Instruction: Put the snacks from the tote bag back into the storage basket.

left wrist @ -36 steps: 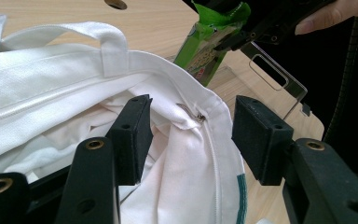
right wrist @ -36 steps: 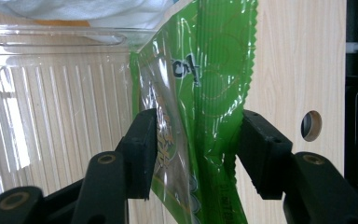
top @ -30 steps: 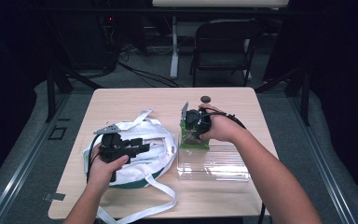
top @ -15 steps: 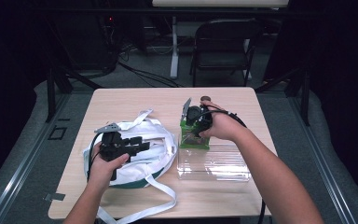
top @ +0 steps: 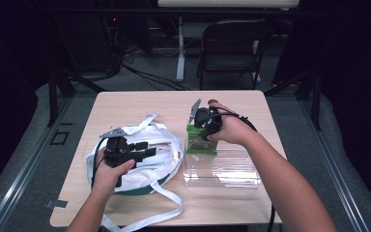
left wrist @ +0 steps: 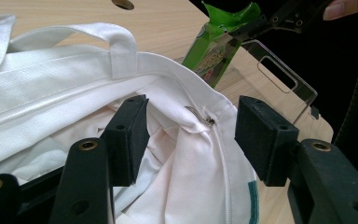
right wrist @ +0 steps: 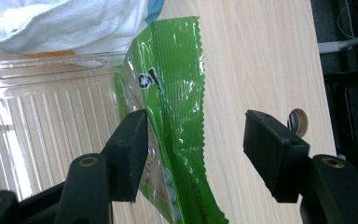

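Note:
A white cloth bag [top: 145, 162] with long straps lies at the table's left. My left gripper [top: 146, 150] hovers over it, and its jaws have just been opening. In the left gripper view the left gripper [left wrist: 191, 135] stands open around the bag's zippered rim [left wrist: 200, 116], with the pads not pressing on it. A green snack packet [top: 200, 141] leans against a clear plastic container [top: 222, 168]. My right gripper [top: 204, 128] points down at the packet, its jaws having just opened too. In the right gripper view the right gripper [right wrist: 193, 149] is open, the packet [right wrist: 177, 107] beside one pad and well apart from the other.
The clear container [right wrist: 42, 121] is ribbed and sits at the table's front right. A round cable hole [right wrist: 298, 122] lies in the wooden tabletop [top: 135, 104] near the far edge. A folding chair [top: 232, 48] stands beyond the table.
Both hands stay almost where they were. The bag, the packet and the container lie as before.

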